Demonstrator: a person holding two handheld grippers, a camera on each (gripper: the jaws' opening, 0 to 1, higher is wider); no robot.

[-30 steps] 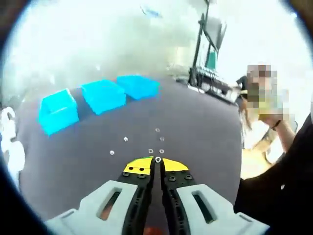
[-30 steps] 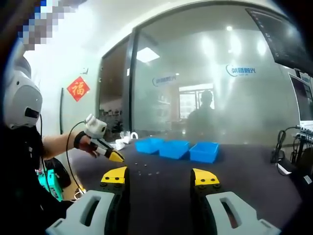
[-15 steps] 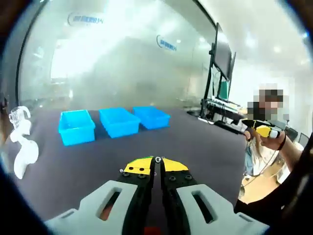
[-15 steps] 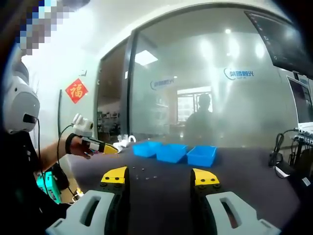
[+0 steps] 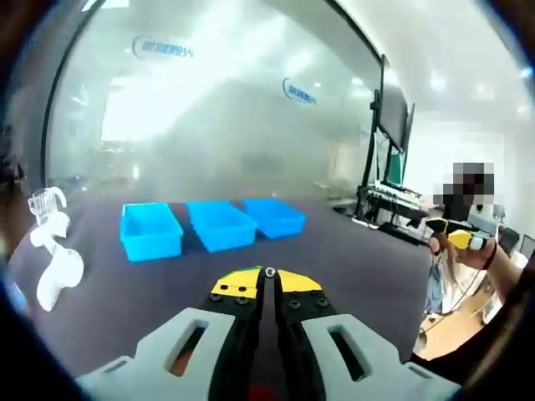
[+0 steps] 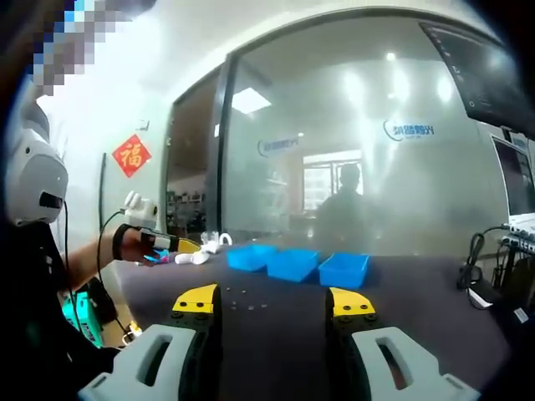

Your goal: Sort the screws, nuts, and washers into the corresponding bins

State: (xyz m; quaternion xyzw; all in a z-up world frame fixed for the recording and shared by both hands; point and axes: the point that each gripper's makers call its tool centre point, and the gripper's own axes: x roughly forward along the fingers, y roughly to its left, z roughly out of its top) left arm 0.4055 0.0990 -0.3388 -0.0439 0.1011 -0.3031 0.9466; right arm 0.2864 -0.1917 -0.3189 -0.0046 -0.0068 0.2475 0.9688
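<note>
Left gripper (image 5: 269, 274): yellow-tipped jaws pressed together, a small silvery part (image 5: 269, 271) pinched at the very tips, too small to tell whether nut or washer. Gripper held above the near part of the dark table (image 5: 351, 259). Three blue bins (image 5: 211, 225) in a row toward the table's far edge, side by side and nearly touching, in front of a frosted glass wall (image 5: 217, 109). A white object (image 5: 52, 259) lies near the table's left edge in the left gripper view. Right gripper (image 6: 273, 302): jaws spread wide, nothing between them, held over the near edge of the table. In the right gripper view the same bins sit toward the far edge, and a few small loose metal parts (image 6: 242, 304) lie scattered on the tabletop on the near side of the bins, well apart from them. The left gripper shows at the left of that view, held in a person's hand (image 6: 134, 244) above the table's left end, close to the white object. A red paper ornament (image 6: 131, 154) hangs on the wall behind.
</note>
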